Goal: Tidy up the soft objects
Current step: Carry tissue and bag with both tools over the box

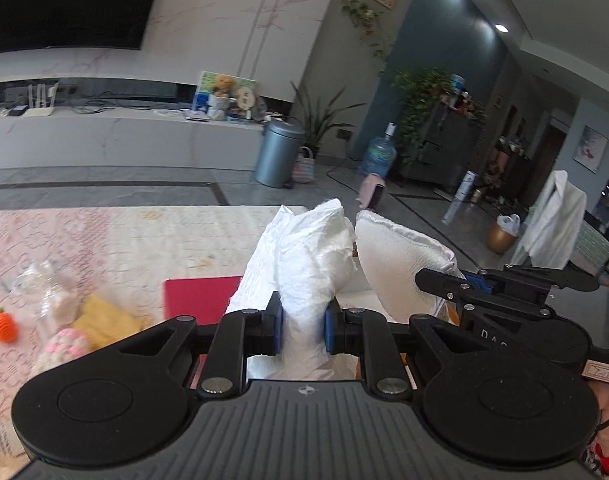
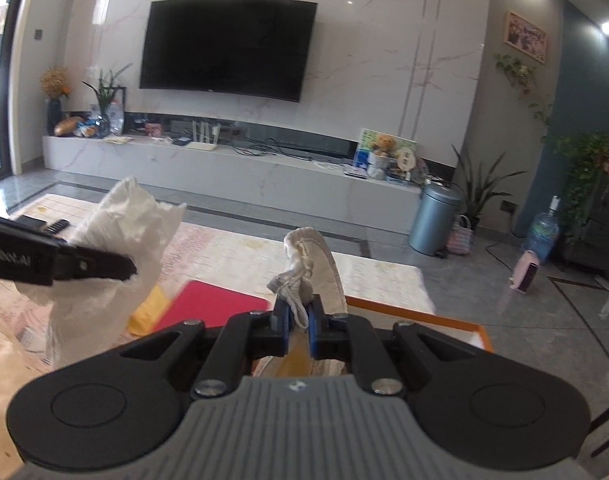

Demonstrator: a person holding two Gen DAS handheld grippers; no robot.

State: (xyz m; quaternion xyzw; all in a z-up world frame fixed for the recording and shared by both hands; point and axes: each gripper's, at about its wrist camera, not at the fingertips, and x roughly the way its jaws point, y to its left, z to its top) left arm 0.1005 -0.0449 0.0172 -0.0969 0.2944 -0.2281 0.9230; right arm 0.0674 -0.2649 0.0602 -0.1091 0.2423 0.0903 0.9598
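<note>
Both grippers, left gripper [image 1: 302,330] & right gripper [image 2: 299,326]: matte blk linkages w/ silver pivot screws, blue pads [image 1: 279,326], ribbed grey housing, round blk side discs; white "Robot.ai" lettering.

The crinkly soft white cloth [image 1: 304,256] is plain white. The thick cream towel [image 1: 400,264] is plain too. A flat red mat [image 1: 200,296] lies on the pink and cream patterned tablecloth [image 1: 104,240]. The small knitted toy [image 1: 2,325] is orange.

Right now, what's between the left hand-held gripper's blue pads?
Crumpled white tissue-like cloth, pinched by the left hand-held gripper; shown in the left wrist view.
</note>
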